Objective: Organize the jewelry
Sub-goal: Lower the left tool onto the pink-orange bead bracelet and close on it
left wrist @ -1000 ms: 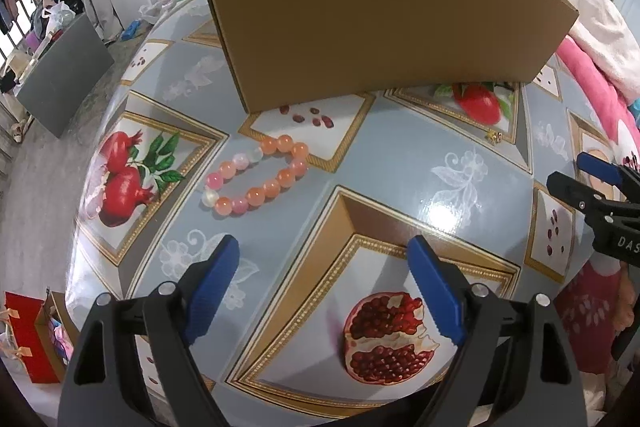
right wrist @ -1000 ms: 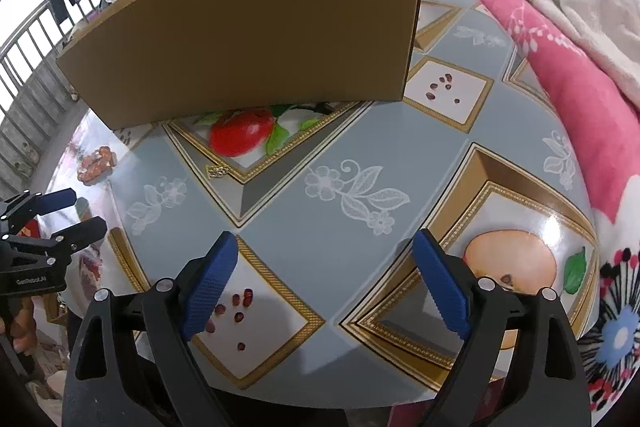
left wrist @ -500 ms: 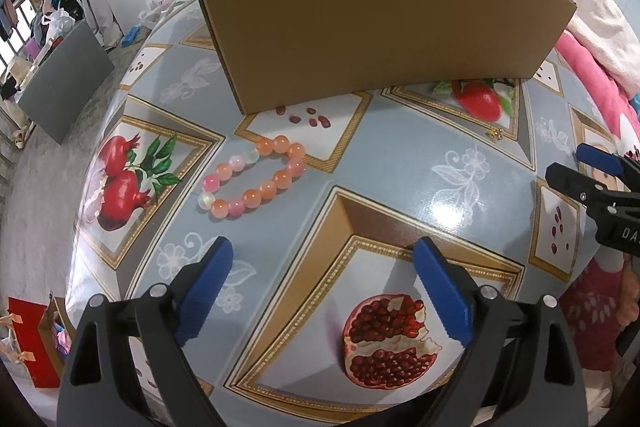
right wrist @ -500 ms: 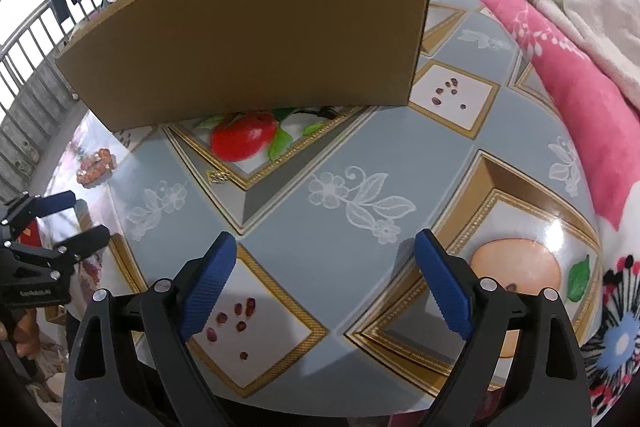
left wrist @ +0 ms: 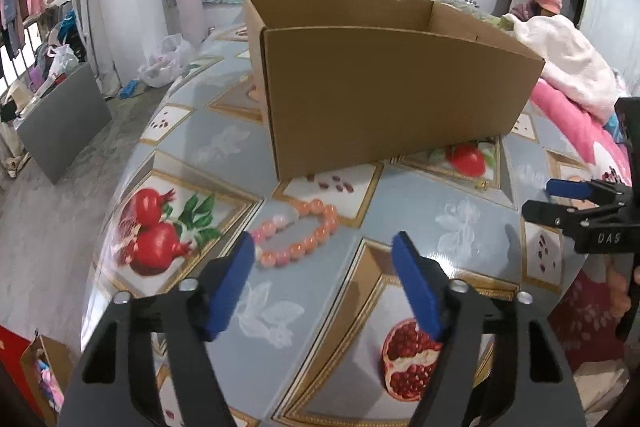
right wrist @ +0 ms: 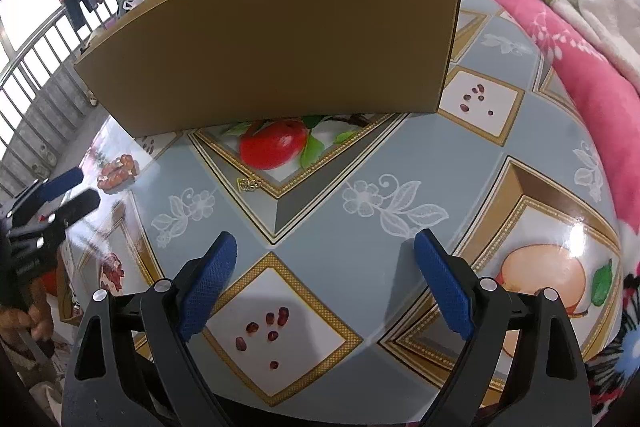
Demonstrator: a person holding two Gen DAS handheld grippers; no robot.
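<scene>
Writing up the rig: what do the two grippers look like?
Both match: the left gripper and right gripper have black plastic scissor-style arms with silver pivot bolts and flat blue textured pads. White lettering marks the right gripper's body. No cables visible.

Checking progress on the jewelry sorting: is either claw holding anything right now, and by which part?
Nothing is held. The left claw, which has just been closing, and the right claw are both empty; the bead bracelet lies on the table.

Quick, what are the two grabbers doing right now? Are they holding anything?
Left gripper: open, holding nothing; its jaws have just been closing, with the bead bracelet ahead of them.
Right gripper: open, holding nothing, above the table.
</scene>
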